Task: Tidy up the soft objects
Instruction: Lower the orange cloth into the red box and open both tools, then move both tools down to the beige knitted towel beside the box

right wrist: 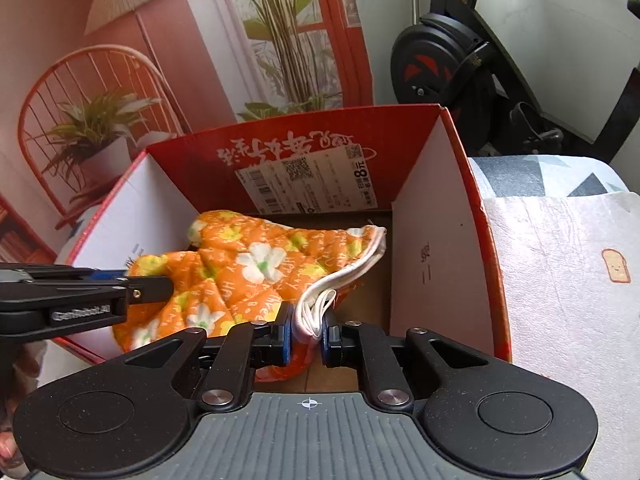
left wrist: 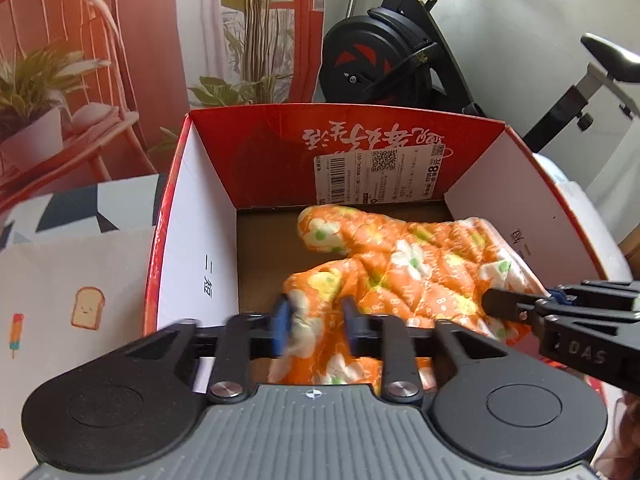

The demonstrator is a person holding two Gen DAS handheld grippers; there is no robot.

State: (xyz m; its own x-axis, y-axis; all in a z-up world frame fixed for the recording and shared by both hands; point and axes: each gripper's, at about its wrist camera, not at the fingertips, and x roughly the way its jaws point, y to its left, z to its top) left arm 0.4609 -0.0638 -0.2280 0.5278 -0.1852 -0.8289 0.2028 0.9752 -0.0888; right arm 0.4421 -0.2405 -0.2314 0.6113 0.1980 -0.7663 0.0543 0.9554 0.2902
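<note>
An orange quilted oven mitt with white and yellow flowers [left wrist: 404,276] lies inside a red cardboard box with white inner walls [left wrist: 200,248], on its brown floor. The right gripper [right wrist: 307,332] pinches the mitt's white-trimmed cuff; the left gripper [left wrist: 316,320] stands partly spread around the mitt's near edge, blurred. A black exercise bike [left wrist: 384,60] stands behind.

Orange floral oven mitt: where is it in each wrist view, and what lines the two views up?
Left wrist: orange floral oven mitt lies centre-right in the red box, thumb toward the far wall.
Right wrist: mitt sits centre-left, its white-trimmed cuff by the right gripper.
Shared landmark: white barcode label on the box's far wall.
</note>
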